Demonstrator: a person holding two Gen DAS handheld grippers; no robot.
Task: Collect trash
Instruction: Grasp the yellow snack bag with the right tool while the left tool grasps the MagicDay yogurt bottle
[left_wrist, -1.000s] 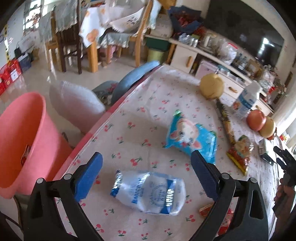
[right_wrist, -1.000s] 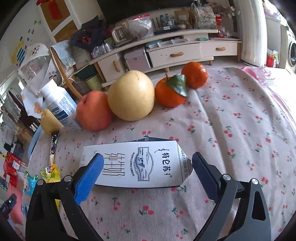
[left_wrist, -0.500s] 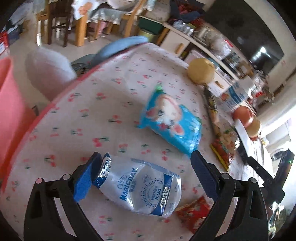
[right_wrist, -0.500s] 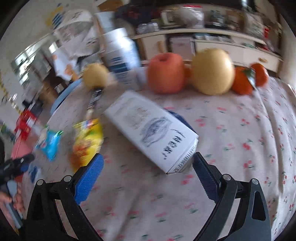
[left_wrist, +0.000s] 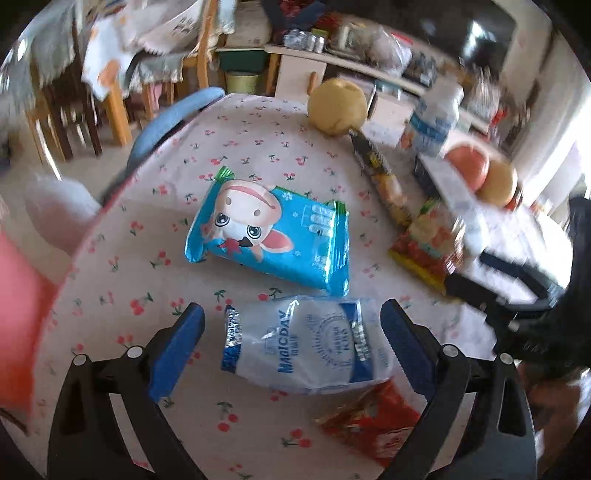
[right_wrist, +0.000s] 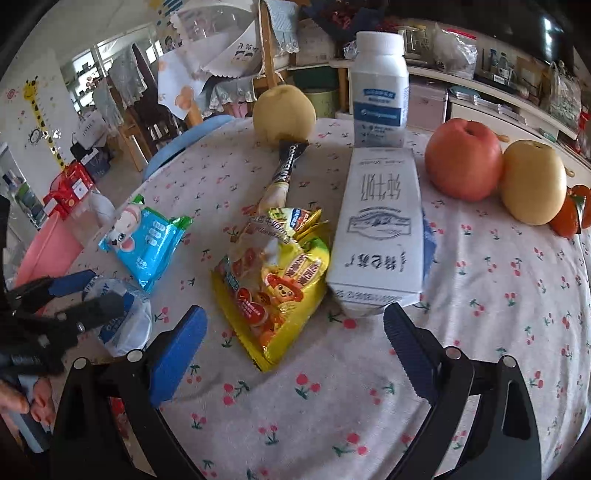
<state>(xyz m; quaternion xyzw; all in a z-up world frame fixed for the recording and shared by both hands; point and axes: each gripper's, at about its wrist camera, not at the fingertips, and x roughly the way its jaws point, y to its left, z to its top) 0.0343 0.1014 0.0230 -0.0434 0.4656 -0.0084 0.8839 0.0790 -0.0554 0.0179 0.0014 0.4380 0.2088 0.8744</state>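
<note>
Straddling the white pouch (left_wrist: 306, 343), the left gripper (left_wrist: 291, 332) stood apart, like the right gripper (right_wrist: 295, 332); every wrapper lay uncollected on the table (right_wrist: 480, 295).

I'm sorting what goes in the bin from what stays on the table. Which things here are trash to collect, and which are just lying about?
Trash to collect:
white MAGICDAY pouch
blue cartoon wrapper
yellow snack bag
coffee stick sachet
milk carton, lying flat
red wrapper

Just lying about:
red apple
two pears
orange
upright white bottle
</note>
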